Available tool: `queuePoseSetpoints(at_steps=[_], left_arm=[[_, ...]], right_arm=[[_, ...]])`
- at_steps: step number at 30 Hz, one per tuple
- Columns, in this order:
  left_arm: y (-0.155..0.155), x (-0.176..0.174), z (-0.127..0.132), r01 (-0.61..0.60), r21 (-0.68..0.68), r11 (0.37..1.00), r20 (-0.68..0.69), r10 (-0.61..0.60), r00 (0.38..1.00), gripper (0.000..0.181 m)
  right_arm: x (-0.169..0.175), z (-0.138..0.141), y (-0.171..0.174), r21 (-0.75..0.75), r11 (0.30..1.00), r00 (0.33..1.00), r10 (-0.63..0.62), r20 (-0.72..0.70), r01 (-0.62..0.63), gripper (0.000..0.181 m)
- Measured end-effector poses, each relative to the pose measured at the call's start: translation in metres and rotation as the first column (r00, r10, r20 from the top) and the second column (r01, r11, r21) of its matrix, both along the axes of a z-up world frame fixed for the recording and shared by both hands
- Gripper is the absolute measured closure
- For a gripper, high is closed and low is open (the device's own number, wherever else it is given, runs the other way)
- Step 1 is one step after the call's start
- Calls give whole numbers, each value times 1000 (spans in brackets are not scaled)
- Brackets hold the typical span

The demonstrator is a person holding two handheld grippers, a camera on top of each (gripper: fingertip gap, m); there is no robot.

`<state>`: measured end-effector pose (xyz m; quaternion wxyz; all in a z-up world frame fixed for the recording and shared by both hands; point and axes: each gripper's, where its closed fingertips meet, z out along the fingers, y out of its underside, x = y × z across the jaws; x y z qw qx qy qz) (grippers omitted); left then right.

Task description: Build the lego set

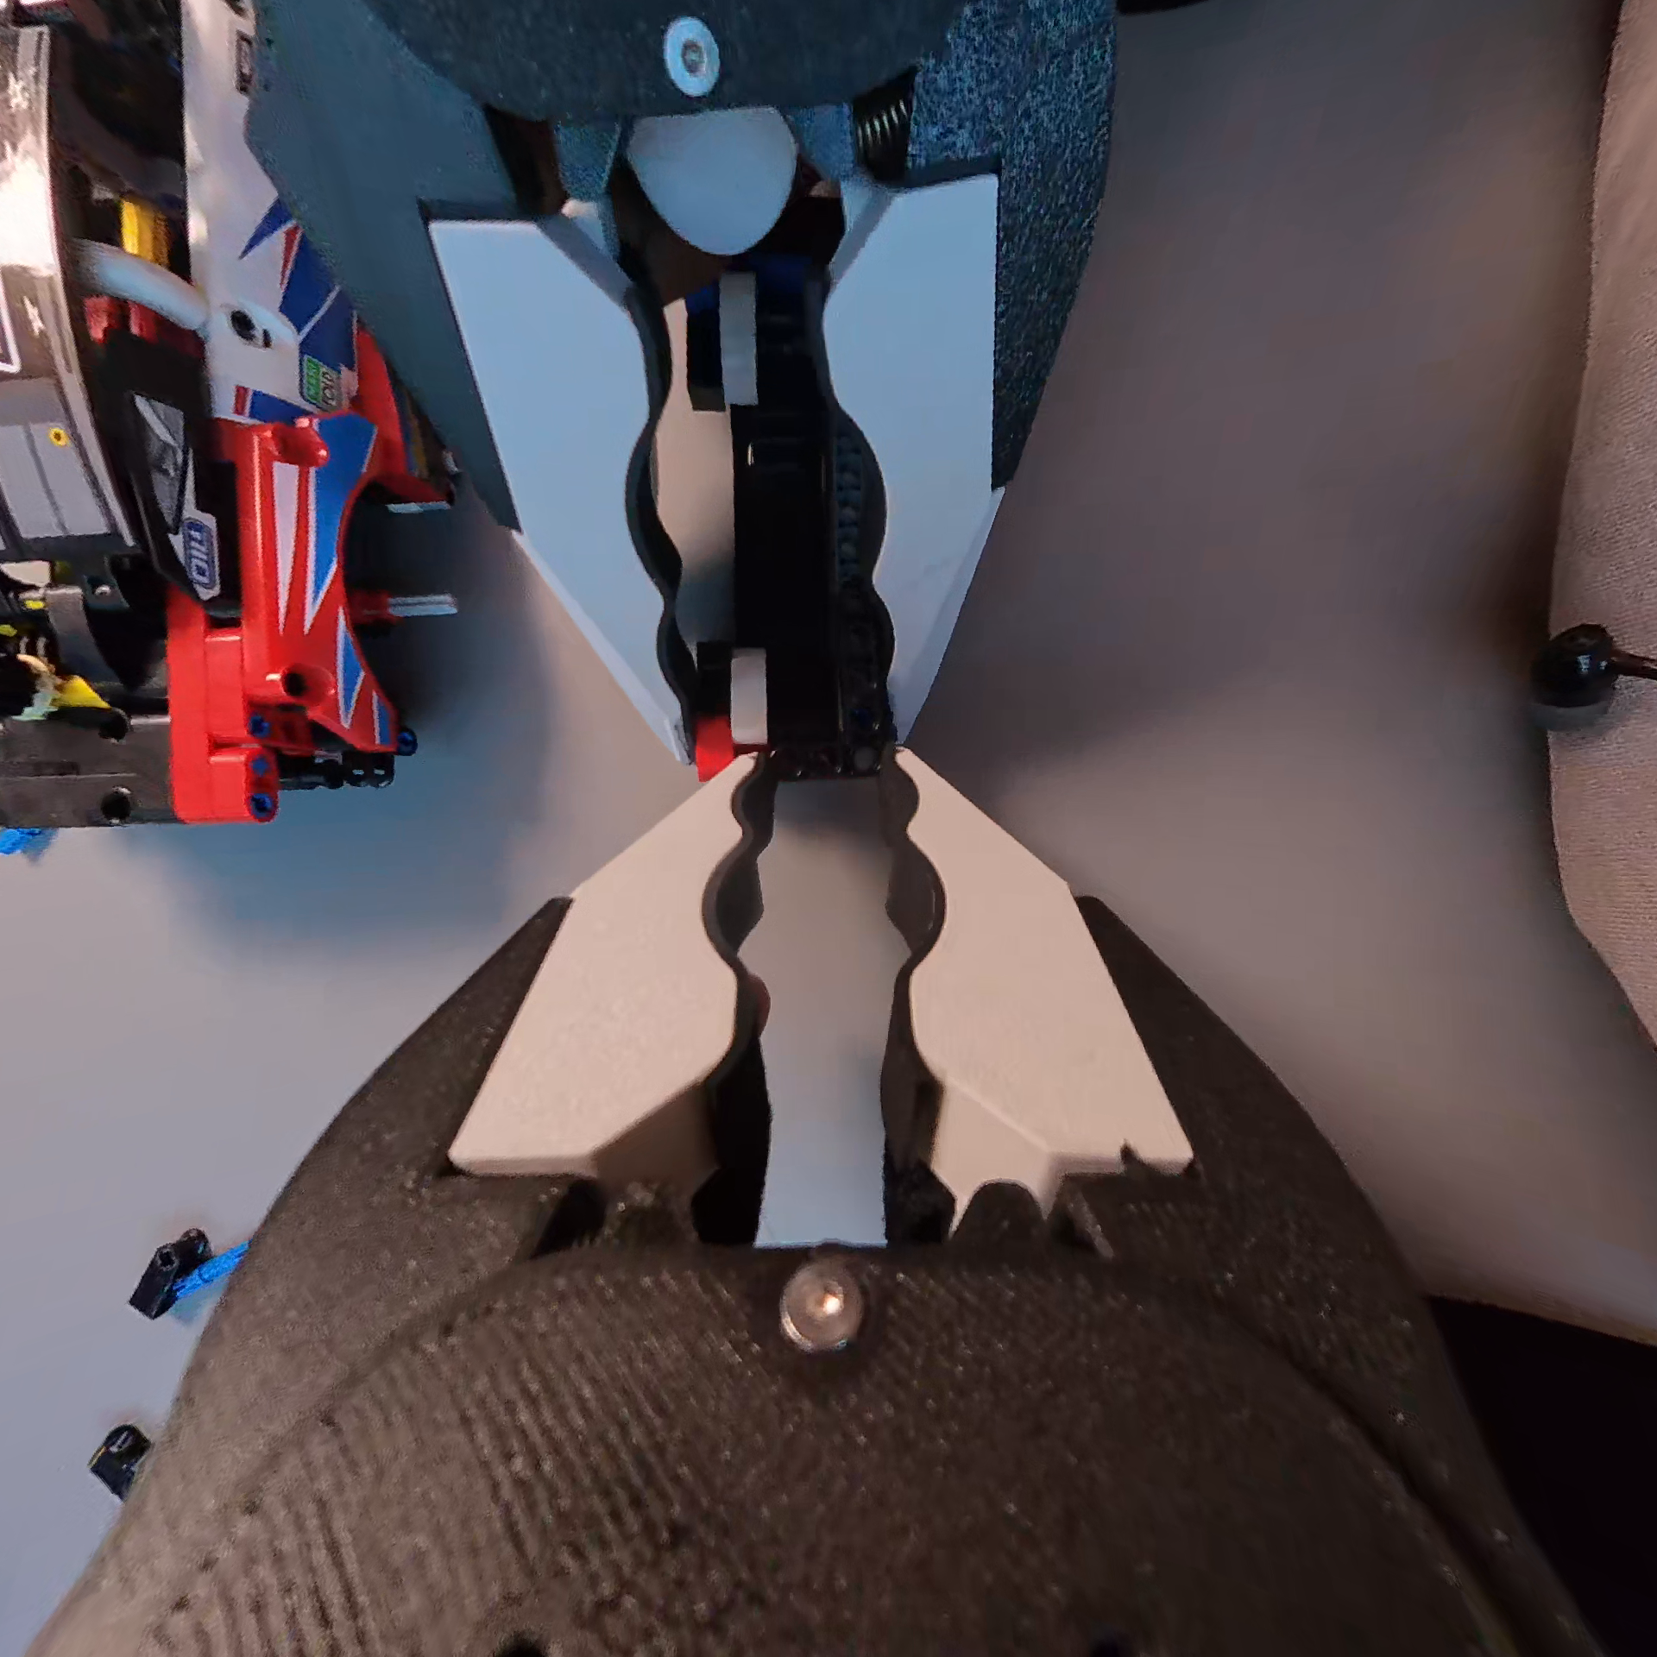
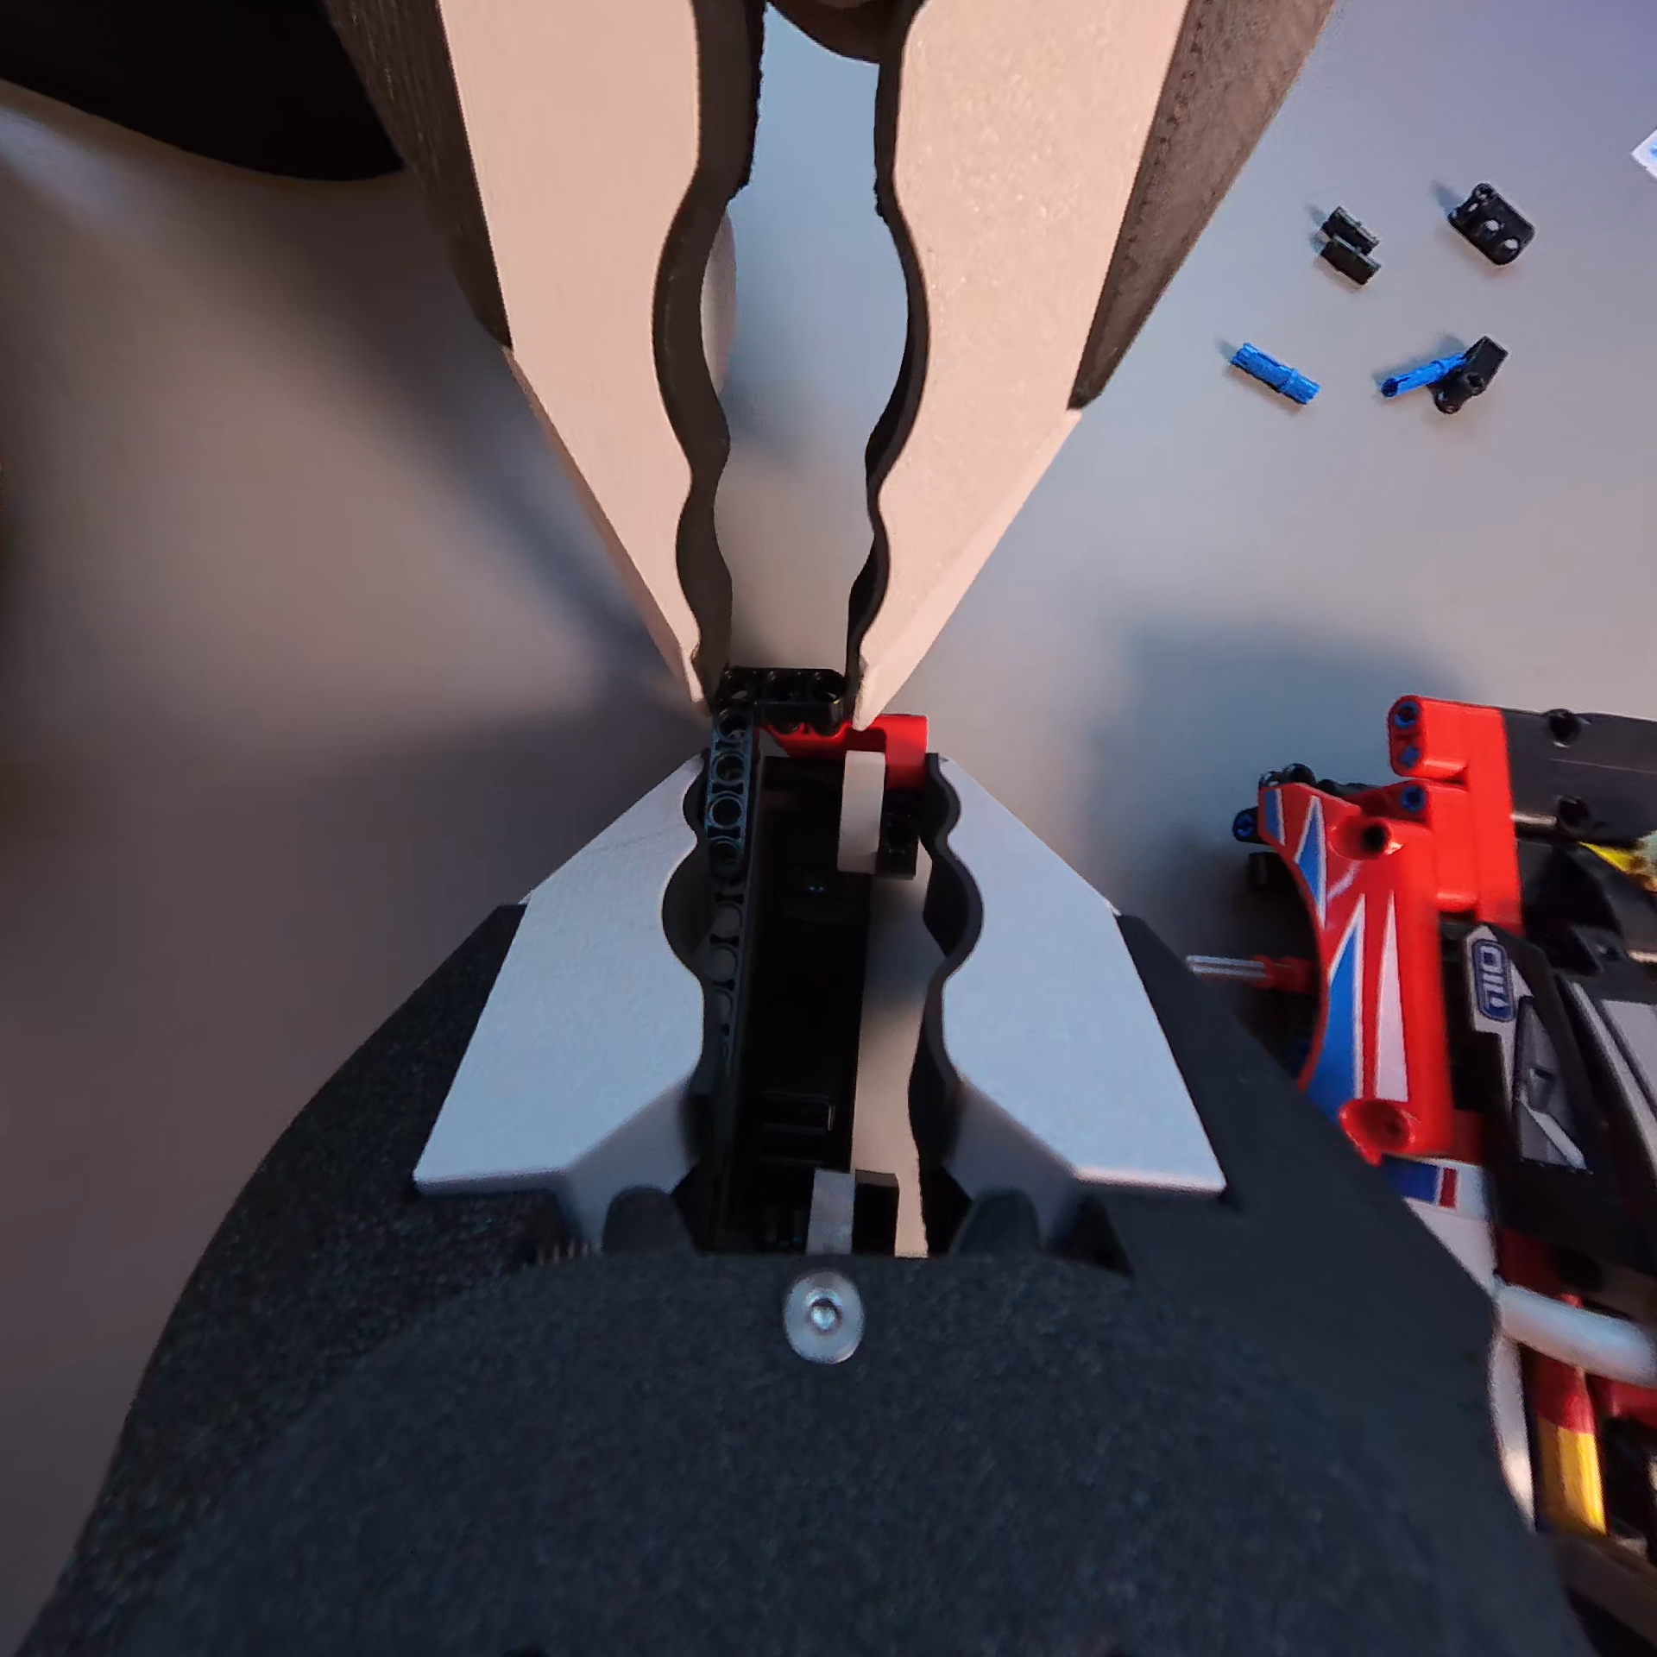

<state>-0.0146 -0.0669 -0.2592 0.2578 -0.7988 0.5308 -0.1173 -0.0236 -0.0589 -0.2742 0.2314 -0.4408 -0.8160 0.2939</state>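
Observation:
My right gripper [image 2: 820, 771] is shut on a long black lego sub-assembly [image 2: 789, 941] with a studded beam, white pieces and a red connector [image 2: 901, 749] at its far end. My left gripper [image 1: 825, 762] faces it tip to tip and is shut on a small black holed beam [image 1: 820, 762] that touches the sub-assembly's end. The same beam shows in the right wrist view [image 2: 780, 690] between the left gripper's fingertips. In the left wrist view the right gripper [image 1: 789, 726] comes from the top with the sub-assembly [image 1: 789, 538] in it.
A red, white and blue lego car model [image 2: 1435, 941] lies right of my right gripper; it is at the left in the left wrist view [image 1: 269, 583]. Loose blue pins [image 2: 1273, 369] and black connectors [image 2: 1488, 222] lie on the grey table [image 2: 1166, 538]. A beige fabric edge [image 1: 1605, 538] runs along the right. My left and right fingertips are right by each other.

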Motion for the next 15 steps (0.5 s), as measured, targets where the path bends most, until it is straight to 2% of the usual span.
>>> queuePoseSetpoints(at_steps=[15], left_arm=[[-3,3,4,4,19,1000,82,-6,997,159]], right_arm=[[3,-2,-4,-29,1000,1000,11,28,-10,136]])
